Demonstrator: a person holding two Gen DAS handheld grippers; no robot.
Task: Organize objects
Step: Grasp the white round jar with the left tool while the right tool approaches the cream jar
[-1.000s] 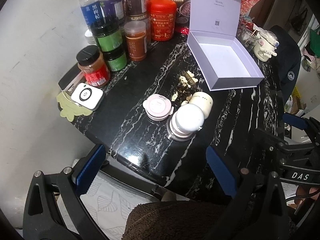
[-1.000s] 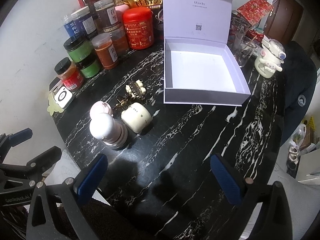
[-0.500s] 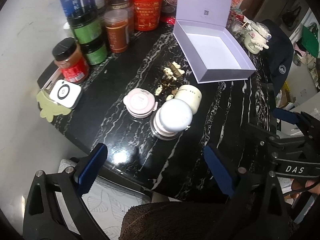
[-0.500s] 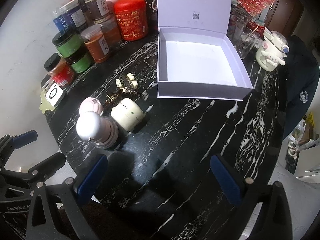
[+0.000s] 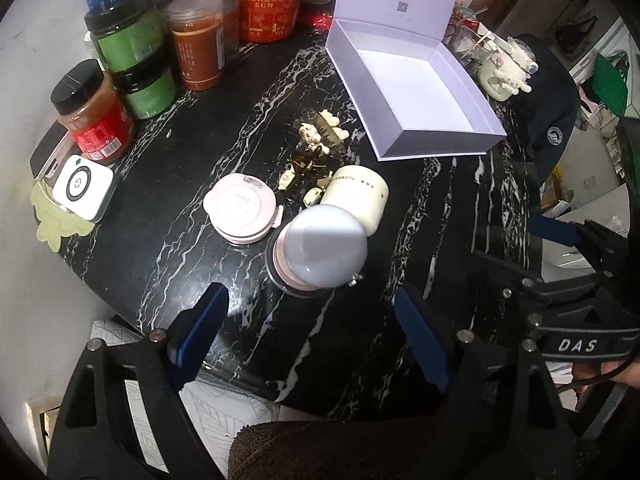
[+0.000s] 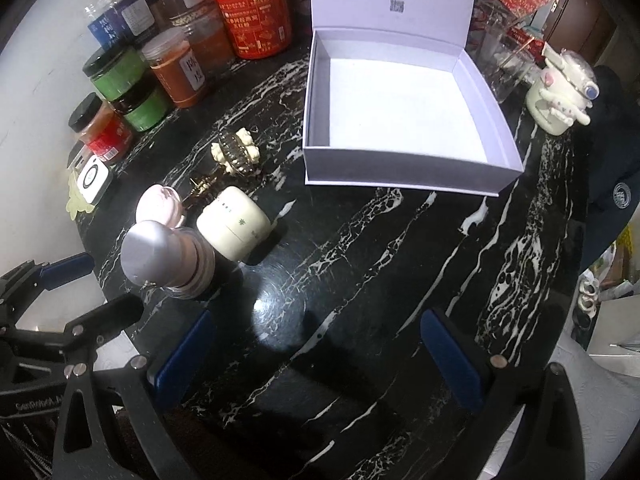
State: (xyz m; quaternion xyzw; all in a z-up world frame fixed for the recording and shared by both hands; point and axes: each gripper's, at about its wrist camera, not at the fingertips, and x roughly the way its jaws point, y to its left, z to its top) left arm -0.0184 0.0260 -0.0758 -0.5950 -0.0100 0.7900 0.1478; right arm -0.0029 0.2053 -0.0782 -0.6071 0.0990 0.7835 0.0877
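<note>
Likely top-heavy and slick, the dome-capped bottle (image 5: 320,250) suits a grip at its ribbed waist; both grippers' jaws spread, the left's just narrowing with nothing between them

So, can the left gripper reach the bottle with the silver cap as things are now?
Probably yes. The left gripper is open with nothing between its jaws, which have just been closing, and the silver-capped bottle stands just ahead. The cream jar sits close behind it.

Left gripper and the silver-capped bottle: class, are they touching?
Apart. In the left wrist view the open left gripper hangs short of the bottle, with bare black table showing between each blue finger and it.
</note>
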